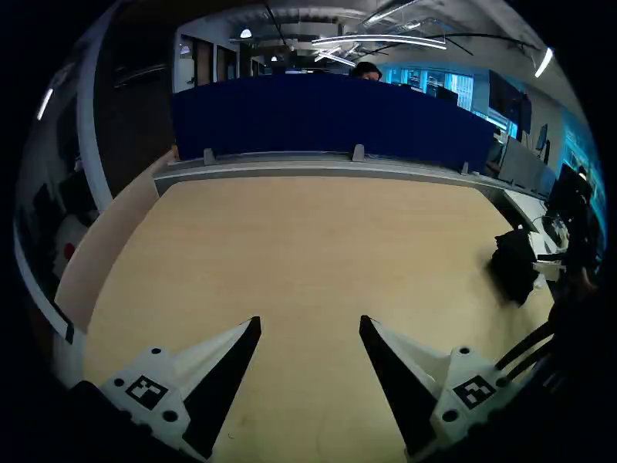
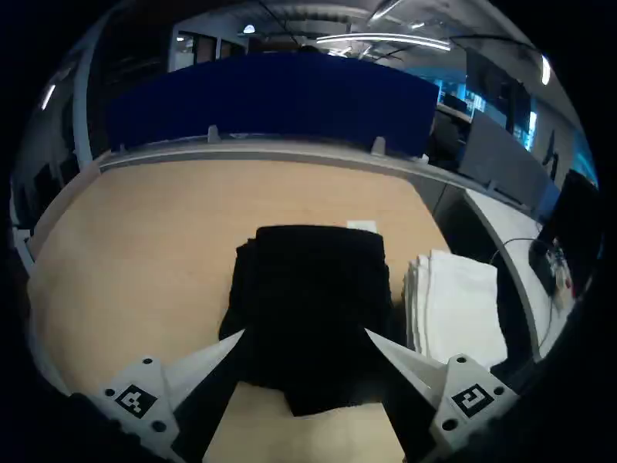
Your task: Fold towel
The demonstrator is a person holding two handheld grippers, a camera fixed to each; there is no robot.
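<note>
- Black towel, one folded bundle with layered edges showing on its left side, lies on the light wooden table directly ahead in the right gripper view.
- Its near end reaches between the two fingers of the right gripper, whose jaws stand spread with the cloth in the gap; I cannot tell whether either finger presses on it.
- White towels, one neat stack just beside the black towel on its right; the number of layers is too fine to count.
- One small white slip peeks out at the black towel's far edge; nothing on it is readable.
- From the left gripper view the black towel is a dark heap near the table's right edge, well apart from the left gripper, whose jaws are spread over bare wood.
- Four square black-and-white markers, one on each finger; no words on them.
- One blue partition runs along the table's far side.
</note>
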